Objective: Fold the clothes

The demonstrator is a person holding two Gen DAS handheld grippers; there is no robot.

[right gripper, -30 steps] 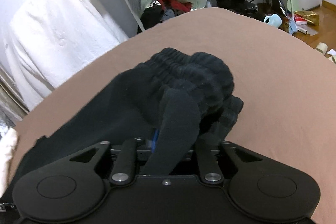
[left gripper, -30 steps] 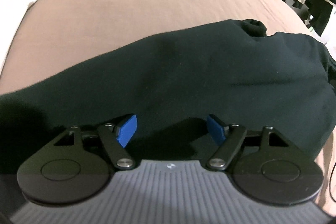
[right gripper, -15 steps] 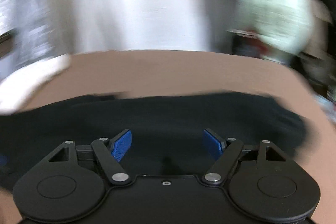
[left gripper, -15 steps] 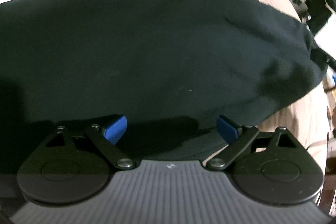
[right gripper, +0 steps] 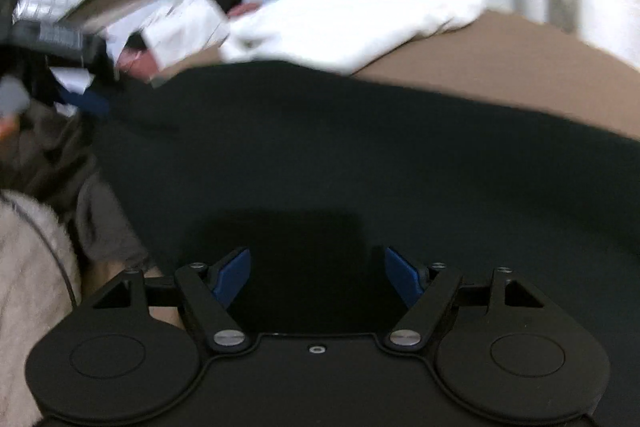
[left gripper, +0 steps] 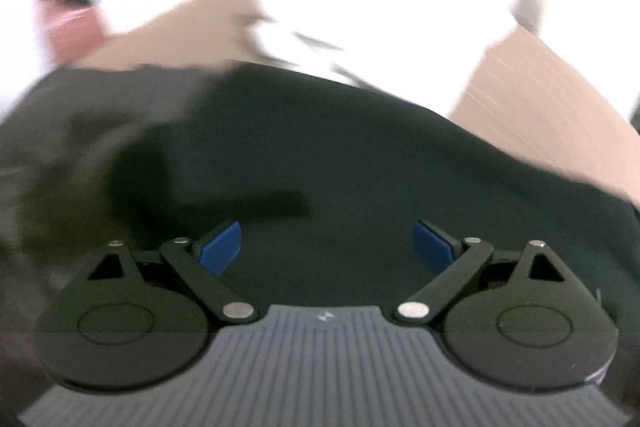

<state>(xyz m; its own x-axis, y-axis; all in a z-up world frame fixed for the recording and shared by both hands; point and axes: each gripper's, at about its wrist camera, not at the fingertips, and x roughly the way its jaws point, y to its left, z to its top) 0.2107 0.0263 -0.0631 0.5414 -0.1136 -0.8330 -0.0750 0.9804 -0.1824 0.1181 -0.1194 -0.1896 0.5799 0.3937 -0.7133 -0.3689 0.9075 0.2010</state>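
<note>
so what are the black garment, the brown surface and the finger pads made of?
Black garment: soft matte knit, maybe fleece; it drapes without shine. Brown surface: matte cloth cover, probably; blur hides any weave. Pads: smooth blue, rubber or plastic, can't tell which.

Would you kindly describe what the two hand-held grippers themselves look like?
Left hand-held gripper: black linkage arms with silver pivot screws, blue pads, round black housings, a grey ribbed body with a small white mark. Right hand-held gripper: the same, but its body is smooth black.
</note>
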